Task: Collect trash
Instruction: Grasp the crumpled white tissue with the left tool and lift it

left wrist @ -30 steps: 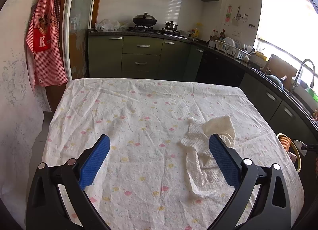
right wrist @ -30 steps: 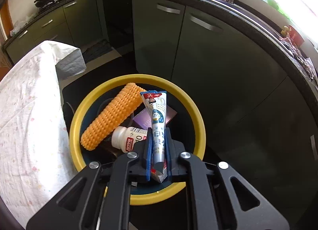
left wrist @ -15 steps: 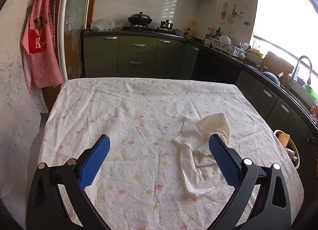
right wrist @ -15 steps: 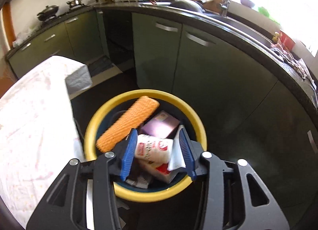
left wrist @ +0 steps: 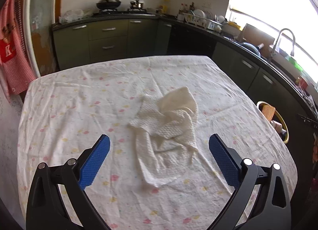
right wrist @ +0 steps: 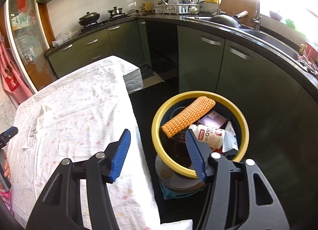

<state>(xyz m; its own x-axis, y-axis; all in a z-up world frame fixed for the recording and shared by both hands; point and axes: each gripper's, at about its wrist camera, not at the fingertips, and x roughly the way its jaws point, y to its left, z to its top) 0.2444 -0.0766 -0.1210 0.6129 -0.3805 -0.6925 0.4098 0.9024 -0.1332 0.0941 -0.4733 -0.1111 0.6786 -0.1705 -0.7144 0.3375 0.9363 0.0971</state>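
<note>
The crumpled paper towel [left wrist: 167, 130] lies mid-table on the flowered cloth [left wrist: 79, 110], between the left gripper [left wrist: 159, 154]'s spread, empty jaws; the right gripper [right wrist: 159, 150] hangs beside the yellow-rimmed bin [right wrist: 159, 140], jaws opening, nothing between them. The risk, I'd say: pads pinching tablecloth along with towel — dragging the cloth; or a loose corner slipping free.

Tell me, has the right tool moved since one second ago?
Yes. The right tool has pulled back from the bin, toward the table.
</note>
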